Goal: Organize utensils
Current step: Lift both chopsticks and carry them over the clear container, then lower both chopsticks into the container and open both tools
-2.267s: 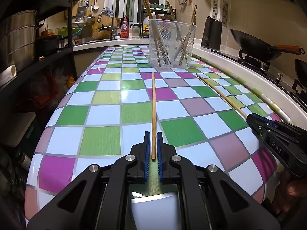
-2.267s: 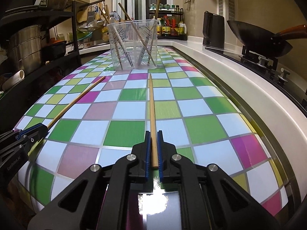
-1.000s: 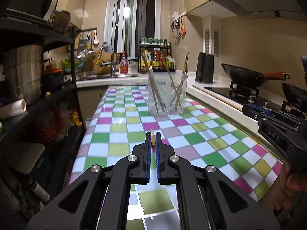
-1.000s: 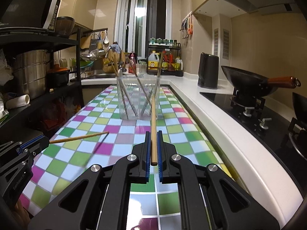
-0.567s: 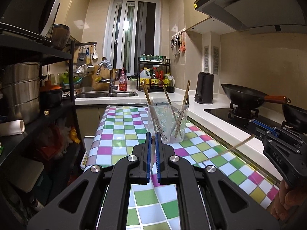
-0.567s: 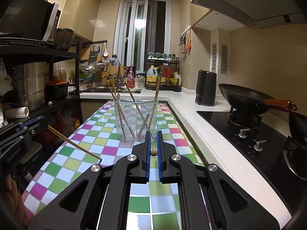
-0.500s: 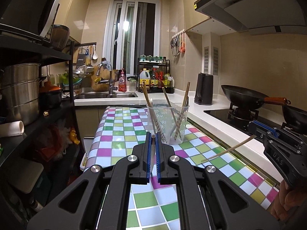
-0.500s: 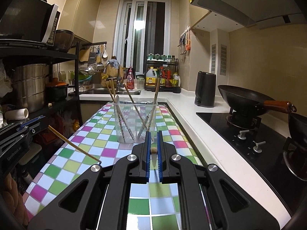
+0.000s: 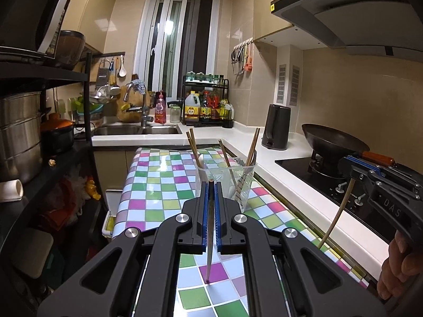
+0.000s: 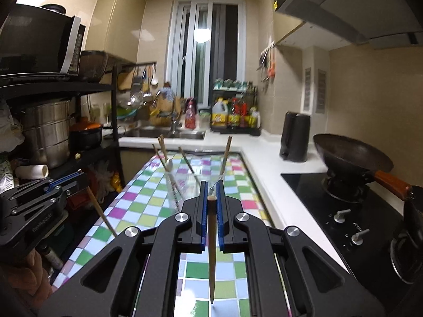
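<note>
My left gripper [image 9: 210, 185] is shut on a wooden chopstick [image 9: 210, 240] that hangs tip down over the checkered tablecloth [image 9: 158, 182]. My right gripper [image 10: 211, 187] is shut on a second chopstick [image 10: 211, 251], also hanging tip down. A clear plastic cup [image 9: 227, 182] with several chopsticks and a white spoon stands ahead on the cloth; it also shows in the right wrist view [image 10: 190, 185]. Each gripper shows in the other's view: the right gripper [image 9: 354, 177] at the right, the left gripper [image 10: 79, 182] at the left, both high above the table.
A black shelf rack [image 9: 53, 158] with steel pots stands left of the table. A white counter [image 9: 290, 185] runs along the right, with a black kettle [image 9: 276, 126], a hob and a wok [image 9: 333, 140]. A sink [image 9: 137, 130] and bottle rack [image 9: 206, 108] lie behind.
Both grippers have lifted their chopsticks off the table and risen. The chopsticks have swung from pointing forward to hanging tip down. The right gripper has moved slightly closer to the cup.
</note>
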A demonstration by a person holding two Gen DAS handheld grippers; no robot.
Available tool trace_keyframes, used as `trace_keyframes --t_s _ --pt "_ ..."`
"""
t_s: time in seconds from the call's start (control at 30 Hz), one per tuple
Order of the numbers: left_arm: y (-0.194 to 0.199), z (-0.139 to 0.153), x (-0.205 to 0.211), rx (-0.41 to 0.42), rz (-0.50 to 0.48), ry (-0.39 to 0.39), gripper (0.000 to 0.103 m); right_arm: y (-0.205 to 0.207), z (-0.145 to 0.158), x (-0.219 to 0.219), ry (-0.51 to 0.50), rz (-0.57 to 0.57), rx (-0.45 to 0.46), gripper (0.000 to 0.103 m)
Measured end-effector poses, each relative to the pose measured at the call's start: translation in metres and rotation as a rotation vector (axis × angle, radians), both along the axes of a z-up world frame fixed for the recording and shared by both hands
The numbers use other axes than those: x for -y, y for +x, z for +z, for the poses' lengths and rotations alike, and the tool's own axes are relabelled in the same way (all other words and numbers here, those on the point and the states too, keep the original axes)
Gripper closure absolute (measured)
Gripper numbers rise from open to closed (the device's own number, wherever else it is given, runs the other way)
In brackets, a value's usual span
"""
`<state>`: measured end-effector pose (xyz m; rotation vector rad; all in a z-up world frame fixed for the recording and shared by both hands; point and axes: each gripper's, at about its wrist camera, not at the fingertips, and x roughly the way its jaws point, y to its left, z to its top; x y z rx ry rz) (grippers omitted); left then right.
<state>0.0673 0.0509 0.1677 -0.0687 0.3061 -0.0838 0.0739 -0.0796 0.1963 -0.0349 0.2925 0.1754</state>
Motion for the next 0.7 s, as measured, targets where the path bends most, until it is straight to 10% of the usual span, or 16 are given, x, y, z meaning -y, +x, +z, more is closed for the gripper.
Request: trace_keyframes --t_s 0.33,0.7 --pt "0.055 0.060 -0.013 -0.026 -0.051 -0.023 0.099 0.076 0.059 0.005 0.047 0.103 -0.158 0.097" --pt "0.147 0.163 -0.005 0.067 -0.116 -0.016 0.099 0.164 0.165 -0.005 0.086 0.104 0.027 0.097"
